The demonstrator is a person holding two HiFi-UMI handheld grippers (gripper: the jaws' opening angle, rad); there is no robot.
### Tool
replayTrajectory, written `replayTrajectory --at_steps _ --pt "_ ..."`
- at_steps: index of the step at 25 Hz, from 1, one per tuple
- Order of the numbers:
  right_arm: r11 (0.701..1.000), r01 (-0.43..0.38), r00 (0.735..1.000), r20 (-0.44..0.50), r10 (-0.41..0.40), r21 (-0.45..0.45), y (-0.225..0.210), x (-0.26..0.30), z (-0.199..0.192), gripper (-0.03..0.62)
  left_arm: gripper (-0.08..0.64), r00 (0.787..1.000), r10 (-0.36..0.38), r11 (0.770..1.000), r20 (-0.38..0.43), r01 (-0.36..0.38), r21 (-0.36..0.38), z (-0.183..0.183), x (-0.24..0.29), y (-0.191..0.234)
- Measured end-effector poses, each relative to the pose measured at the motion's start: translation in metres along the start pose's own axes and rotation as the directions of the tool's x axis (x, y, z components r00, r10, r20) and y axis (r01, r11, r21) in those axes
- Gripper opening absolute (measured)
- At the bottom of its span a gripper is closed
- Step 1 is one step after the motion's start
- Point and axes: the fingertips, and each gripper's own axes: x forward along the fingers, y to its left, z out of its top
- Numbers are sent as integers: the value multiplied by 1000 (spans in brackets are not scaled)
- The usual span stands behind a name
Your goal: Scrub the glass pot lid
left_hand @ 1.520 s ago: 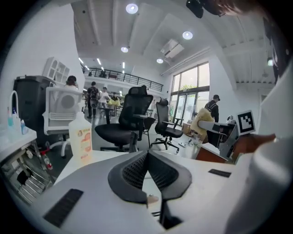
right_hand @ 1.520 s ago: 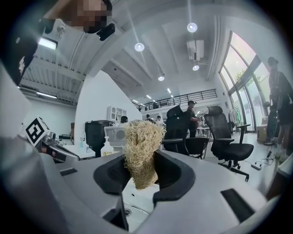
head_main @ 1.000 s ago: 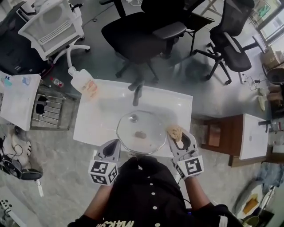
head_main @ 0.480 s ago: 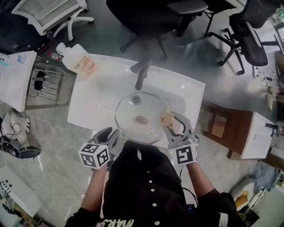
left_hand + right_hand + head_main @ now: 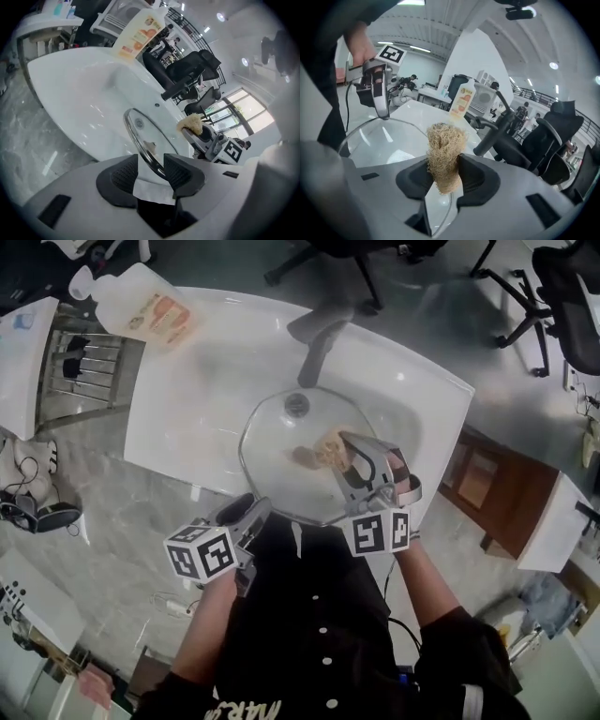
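- detergent bottle [image 5: 150, 310] lies at the far left corner of the white sink counter [image 5: 187, 418], well apart from the work
- left gripper [image 5: 251, 517] sits at the near rim of the basin; its jaws have just been opening and now stand released, with the lid's metal-banded edge passing between them but the pads not pressing on it
- glass pot lid [image 5: 281, 465] rests in the basin below the faucet [image 5: 314, 348], its near edge up toward the left gripper
- I judge the lid stiff, fairly heavy, breakable and slick when wet; the rim is the best hold, taken squarely on the metal band so the glass cannot slide or twist out, and it should not be knocked against the basin or faucet
- right gripper [image 5: 361, 460] is over the lid's right half; its jaws are clenched on a tan fibrous scrubber [image 5: 328, 451], which is soft, light and springy and will flatten under pressure; a steady left hold would have to meet that push
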Motion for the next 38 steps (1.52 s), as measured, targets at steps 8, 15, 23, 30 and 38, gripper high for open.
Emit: replayTrajectory --at_steps 8,15,23,30,38 --pt "954 -98 995 3 103 -283 41 70 -17 146 137 994 -71 976 80 86 -202 5 23 12" --pt "904 -132 990 -15 138 -407 54 114 -12 146 120 986 -66 961 154 104 -255 7 9 8" --pt "824 -120 990 -10 138 -553 61 157 -16 146 123 992 -63 964 113 90 -250 5 10 9" --pt "742 -180 977 -32 209 -646 66 159 -26 143 133 996 -17 977 85 34 -211 4 10 12" --pt "615 -260 960 -129 250 -744 65 126 -69 141 130 995 1 973 97 21 -229 4 10 13"
